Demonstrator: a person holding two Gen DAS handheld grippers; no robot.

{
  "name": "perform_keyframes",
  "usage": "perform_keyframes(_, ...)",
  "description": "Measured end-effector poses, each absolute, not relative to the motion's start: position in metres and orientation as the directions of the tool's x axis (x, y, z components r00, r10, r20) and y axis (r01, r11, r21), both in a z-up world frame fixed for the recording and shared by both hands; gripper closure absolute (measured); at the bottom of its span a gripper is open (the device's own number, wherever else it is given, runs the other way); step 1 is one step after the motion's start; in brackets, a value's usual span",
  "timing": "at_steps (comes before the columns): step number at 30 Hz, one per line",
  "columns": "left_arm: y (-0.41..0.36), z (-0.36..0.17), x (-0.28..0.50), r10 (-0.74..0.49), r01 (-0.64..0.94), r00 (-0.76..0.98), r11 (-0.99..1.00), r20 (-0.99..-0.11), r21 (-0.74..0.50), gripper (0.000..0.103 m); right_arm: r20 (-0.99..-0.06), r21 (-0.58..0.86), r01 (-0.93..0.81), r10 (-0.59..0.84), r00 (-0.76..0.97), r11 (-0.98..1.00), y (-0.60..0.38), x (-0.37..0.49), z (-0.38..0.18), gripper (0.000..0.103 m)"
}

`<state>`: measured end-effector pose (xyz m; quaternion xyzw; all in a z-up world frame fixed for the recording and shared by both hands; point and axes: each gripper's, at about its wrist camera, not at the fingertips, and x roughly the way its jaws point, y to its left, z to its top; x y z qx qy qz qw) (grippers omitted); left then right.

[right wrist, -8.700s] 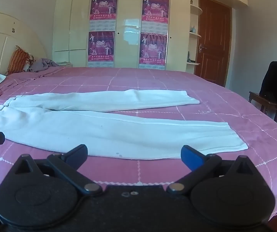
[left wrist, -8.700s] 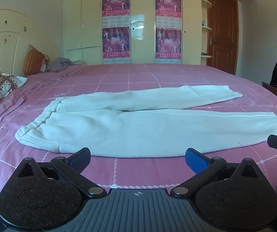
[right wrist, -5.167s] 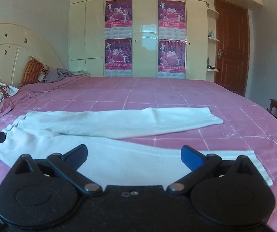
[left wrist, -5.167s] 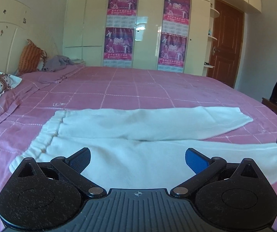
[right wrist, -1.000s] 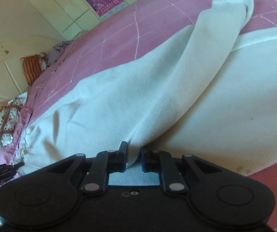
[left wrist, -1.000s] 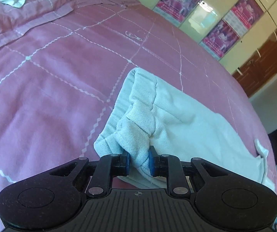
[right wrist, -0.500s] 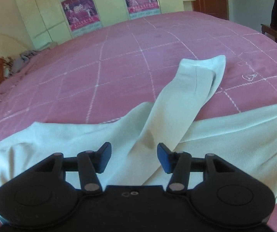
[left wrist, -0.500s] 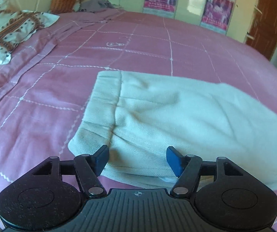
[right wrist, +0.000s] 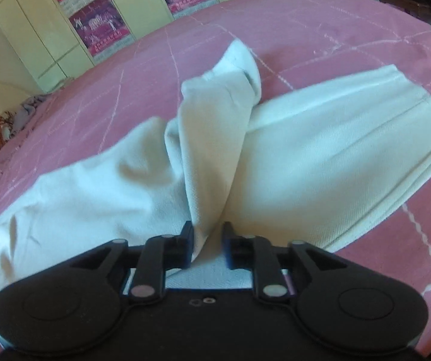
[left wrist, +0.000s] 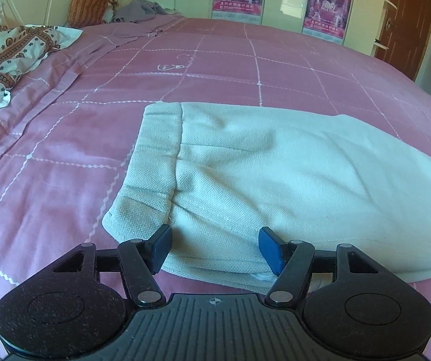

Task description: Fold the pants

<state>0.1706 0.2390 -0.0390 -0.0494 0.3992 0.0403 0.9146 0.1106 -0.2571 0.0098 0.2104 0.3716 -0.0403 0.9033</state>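
Note:
White pants (left wrist: pixel 275 174) lie on the pink bed, folded lengthwise, with the waistband (left wrist: pixel 155 162) to the left. My left gripper (left wrist: pixel 215 248) is open just above the near waist corner, holding nothing. In the right wrist view the pants (right wrist: pixel 320 156) spread across the bed, and the upper leg (right wrist: pixel 215 138) runs in a raised ridge from its cuff back to my right gripper (right wrist: pixel 206 240). Its jaws stand narrowly apart with a fold of that leg between them. The lower leg's cuff (right wrist: pixel 420 111) lies flat at the right.
A pink checked bedspread (left wrist: pixel 65 165) covers the bed. Patterned pillows (left wrist: pixel 7 54) and an orange cushion (left wrist: pixel 90 4) lie at the head end, left. Wardrobe doors with posters (left wrist: pixel 326 9) stand beyond the bed, a brown door (left wrist: pixel 407 15) to their right.
My left gripper let go of the waistband about a second ago and stays open. My right gripper opened half a second ago and has now closed in on the upper leg nearer its cuff.

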Motion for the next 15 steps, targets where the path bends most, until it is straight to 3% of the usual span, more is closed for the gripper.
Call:
perform_keyframes(3, 0.238, -0.041, 0.171, 0.033, -0.12, 0.68, 0.99, -0.733, -0.067, 0.039, -0.618, 0.304, 0.161, 0.066, 0.783, 0.939, -0.254, 0.122, 0.039, 0.066)
perform_keyframes(6, 0.238, -0.042, 0.172, 0.035, -0.131, 0.678, 0.989, -0.734, -0.073, 0.039, -0.671, 0.174, 0.125, 0.025, 0.741, 0.977, -0.248, 0.164, 0.043, 0.06)
perform_keyframes(8, 0.24, -0.041, 0.173, 0.031, -0.126, 0.676, 0.989, -0.737, -0.074, 0.039, -0.713, 0.082, 0.123, -0.028, 0.7, 0.989, -0.247, 0.183, 0.039, 0.077)
perform_keyframes(9, 0.241, -0.041, 0.173, 0.026, -0.124, 0.675, 0.989, -0.738, -0.079, 0.039, -0.712, 0.071, 0.108, -0.025, 0.701, 0.992, -0.251, 0.182, 0.04, 0.097)
perform_keyframes(15, 0.243, -0.043, 0.17, 0.017, -0.119, 0.683, 0.989, -0.73, -0.088, 0.039, -0.712, 0.202, 0.235, -0.022, 0.702, 0.951, -0.291, 0.113, 0.046, 0.099)
